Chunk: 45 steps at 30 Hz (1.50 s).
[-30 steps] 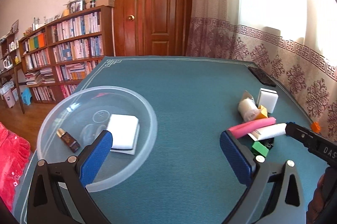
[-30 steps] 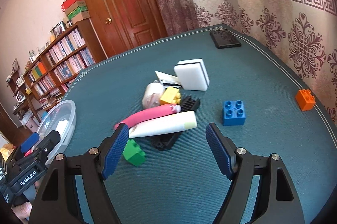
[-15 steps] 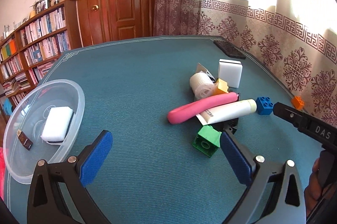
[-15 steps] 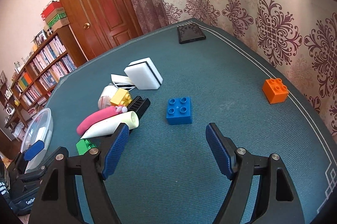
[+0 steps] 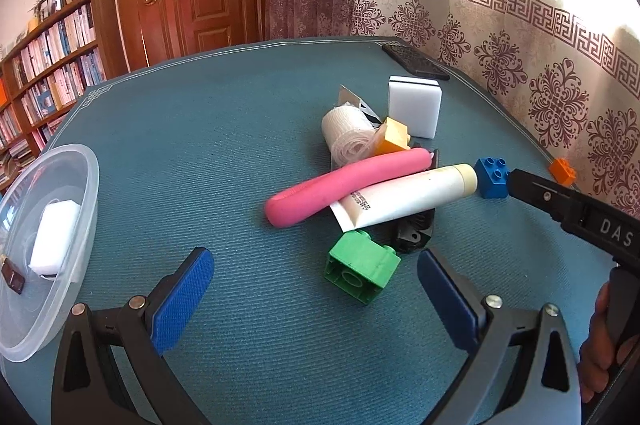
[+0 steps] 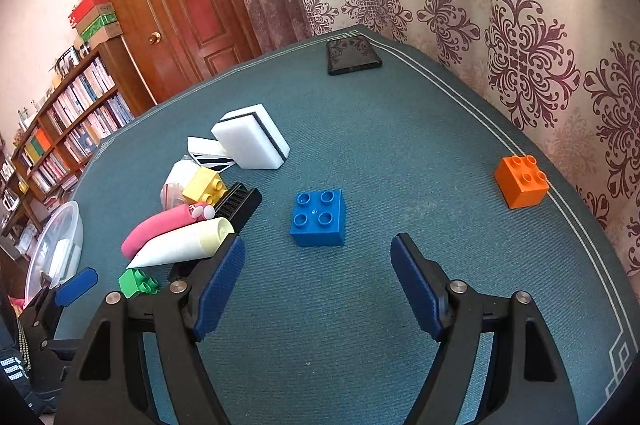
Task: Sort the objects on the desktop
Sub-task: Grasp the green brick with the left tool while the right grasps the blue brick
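While you hold both tools above the teal worktop [image 6: 400,129], your left gripper [image 5: 316,289] has its jaws spread wide and empty, with the green brick [image 5: 362,271] lying on its side between and just ahead of them. Your right gripper [image 6: 318,265] is likewise wide open and holds nothing; the blue brick [image 6: 318,217] sits studs-up just beyond its fingertips. The orange brick [image 6: 521,181] stands well apart, near the worktop's right edge. The central pile comprises a pink tube [image 5: 344,183] lying across a white tube [image 5: 408,199], both resting on a black comb-like item [image 6: 238,203], with a yellow brick [image 6: 202,187] and a gauze roll [image 5: 346,135] just behind. A white sponge [image 6: 252,137] lies beyond them. At far left, the clear bowl [image 5: 90,185] contains 1 white sponge block [image 5: 54,237] and 1 small dark item [image 5: 12,277].
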Available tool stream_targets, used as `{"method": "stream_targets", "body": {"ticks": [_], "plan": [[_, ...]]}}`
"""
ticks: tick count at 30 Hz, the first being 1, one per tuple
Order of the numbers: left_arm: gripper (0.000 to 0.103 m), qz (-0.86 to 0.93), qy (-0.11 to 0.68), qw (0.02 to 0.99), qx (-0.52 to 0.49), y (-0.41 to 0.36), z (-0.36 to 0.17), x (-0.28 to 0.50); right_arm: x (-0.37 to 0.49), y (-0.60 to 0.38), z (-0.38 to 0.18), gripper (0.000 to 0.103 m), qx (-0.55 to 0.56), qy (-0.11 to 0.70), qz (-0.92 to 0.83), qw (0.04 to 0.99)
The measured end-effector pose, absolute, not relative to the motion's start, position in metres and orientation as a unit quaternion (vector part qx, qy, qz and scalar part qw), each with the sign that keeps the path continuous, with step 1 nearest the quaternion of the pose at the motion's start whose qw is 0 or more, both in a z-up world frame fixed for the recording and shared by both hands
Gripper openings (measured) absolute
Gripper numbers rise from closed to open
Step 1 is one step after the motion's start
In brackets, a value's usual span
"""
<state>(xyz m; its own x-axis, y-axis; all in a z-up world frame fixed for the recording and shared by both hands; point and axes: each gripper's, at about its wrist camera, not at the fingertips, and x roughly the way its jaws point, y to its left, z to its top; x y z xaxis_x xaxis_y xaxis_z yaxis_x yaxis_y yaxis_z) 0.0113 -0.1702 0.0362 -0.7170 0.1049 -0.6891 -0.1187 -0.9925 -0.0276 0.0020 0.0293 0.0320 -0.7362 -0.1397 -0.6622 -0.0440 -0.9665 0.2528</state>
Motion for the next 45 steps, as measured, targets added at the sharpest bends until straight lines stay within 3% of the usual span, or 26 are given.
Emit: {"method": "stream_targets", "body": {"ticks": [7,31,35,45], "plan": [[0.099,0.923,0.012,0.058,-0.379,-0.169,0.033,0.005,-0.007,0.028,0.03,0.079,0.368,-0.118,-0.922,0.021],[0.051,0.915,0.003,0.057,-0.4,-0.175,0.026,-0.002,-0.033,0.013,0.021,0.079,0.385,-0.092,-0.918,0.023],[0.043,0.915,0.006,0.057,-0.4,-0.174,0.026,-0.002,-0.036,0.011,0.019,0.07,0.39,-0.088,-0.916,0.025],[0.038,0.916,0.005,0.056,-0.398,-0.174,0.027,-0.001,-0.039,0.01,0.015,0.039,0.392,-0.072,-0.917,0.007]]}}
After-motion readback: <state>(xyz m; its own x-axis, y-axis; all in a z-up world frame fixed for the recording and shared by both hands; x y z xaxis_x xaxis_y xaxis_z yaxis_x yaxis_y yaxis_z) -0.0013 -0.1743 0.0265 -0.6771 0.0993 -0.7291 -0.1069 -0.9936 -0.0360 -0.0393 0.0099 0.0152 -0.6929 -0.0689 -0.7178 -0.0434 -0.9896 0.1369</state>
